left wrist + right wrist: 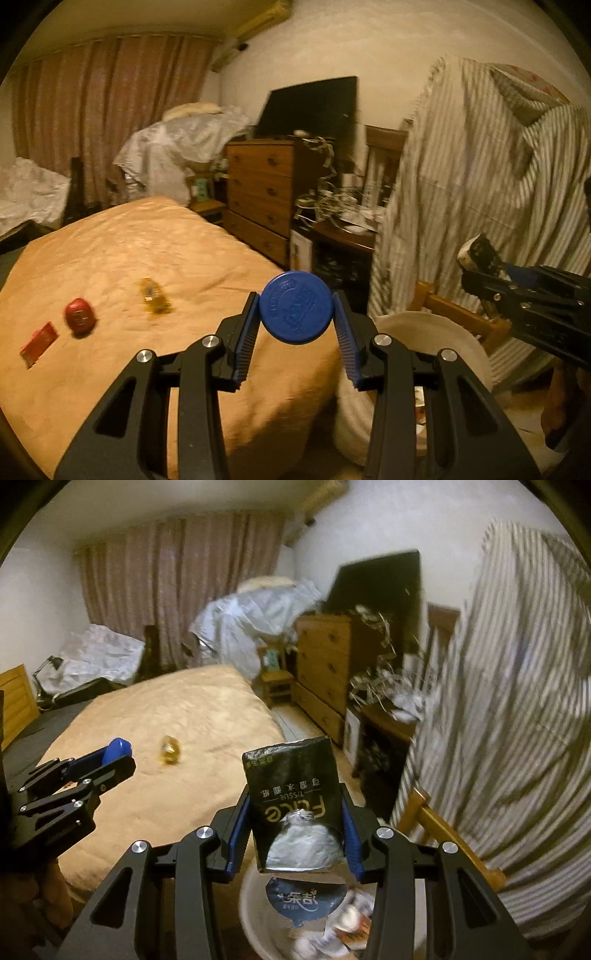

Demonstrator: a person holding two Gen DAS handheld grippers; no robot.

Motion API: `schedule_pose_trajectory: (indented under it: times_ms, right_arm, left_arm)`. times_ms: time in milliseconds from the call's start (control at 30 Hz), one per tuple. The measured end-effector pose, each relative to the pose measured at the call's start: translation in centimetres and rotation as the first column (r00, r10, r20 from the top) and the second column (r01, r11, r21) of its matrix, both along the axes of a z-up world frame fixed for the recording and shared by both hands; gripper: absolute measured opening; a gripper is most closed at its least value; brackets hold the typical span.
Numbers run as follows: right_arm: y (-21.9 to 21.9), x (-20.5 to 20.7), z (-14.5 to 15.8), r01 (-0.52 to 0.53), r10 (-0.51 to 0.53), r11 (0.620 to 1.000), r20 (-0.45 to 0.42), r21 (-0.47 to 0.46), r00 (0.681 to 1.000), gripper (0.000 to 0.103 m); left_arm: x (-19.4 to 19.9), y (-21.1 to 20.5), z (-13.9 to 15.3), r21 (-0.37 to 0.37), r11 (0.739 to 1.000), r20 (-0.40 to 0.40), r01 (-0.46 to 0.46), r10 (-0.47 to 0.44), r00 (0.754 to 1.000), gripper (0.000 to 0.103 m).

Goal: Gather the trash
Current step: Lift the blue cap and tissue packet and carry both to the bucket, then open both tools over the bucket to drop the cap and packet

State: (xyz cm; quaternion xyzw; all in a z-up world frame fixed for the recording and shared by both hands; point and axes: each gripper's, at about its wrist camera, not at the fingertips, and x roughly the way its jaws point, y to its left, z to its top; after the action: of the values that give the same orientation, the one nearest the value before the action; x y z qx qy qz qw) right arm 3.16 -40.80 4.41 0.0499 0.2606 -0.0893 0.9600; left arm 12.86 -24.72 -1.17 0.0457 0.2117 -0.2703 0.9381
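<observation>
I am carrying a round blue plastic lid (295, 307), clamped by the left gripper (295, 314), while the right gripper (297, 805) is pinching a black, torn-open tissue packet (295, 797). Both are hanging near a pale round trash tub (436, 332) beside the bed, the packet just above litter already inside it. I am judging the job partway through: a red foil wrapper (80, 316), a flat red packet (38, 343) and a crumpled yellow wrapper (154, 295) are waiting on the tan quilted bedspread (147, 240). A striped hanging sheet (480, 177) and a wooden chair (454, 314) are crowding the tub's far side.
</observation>
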Motion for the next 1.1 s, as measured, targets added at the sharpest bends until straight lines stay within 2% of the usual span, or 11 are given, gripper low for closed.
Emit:
schedule_pose_trajectory:
  times_ms: [100,300,533,700,900,1100]
  right_arm:
    - [-3.1,0.3,-0.9,0.027,-0.026,0.999,-0.045,0.022,0.999,0.045]
    - [-8.9,2.3,-2.9,0.048,-0.035,0.996,-0.176,0.074,0.984,0.045]
    - [-11.1,4.6,-5.7,0.043,-0.005,0.993,-0.314,0.113,0.949,0.045]
    - [-12.9,6.3,-8.4,0.047,0.025,0.984,-0.392,0.174,0.919,0.045]
    - [-13.5,6.5,-10.5,0.057,0.03,0.979,-0.417,0.194,0.908,0.045]
    - [-13.6,6.4,-11.3,0.059,0.032,0.977,-0.413,0.206,0.91,0.045]
  left_arm:
    - [0.0,-2.2,-0.4,0.006,0.999,-0.022,0.044,-0.044,0.999,0.038]
    - [0.8,-6.8,-2.7,0.035,0.991,-0.116,0.132,-0.127,0.985,0.038]
    - [1.9,-10.8,-5.9,0.074,0.976,-0.223,0.204,-0.184,0.957,0.038]
    - [2.1,-12.3,-7.7,0.116,0.965,-0.268,0.237,-0.199,0.943,0.038]
    - [2.4,-13.3,-9.0,0.142,0.958,-0.303,0.248,-0.196,0.933,0.038]
    - [2.0,-14.0,-8.6,0.149,0.954,-0.293,0.259,-0.208,0.933,0.038]
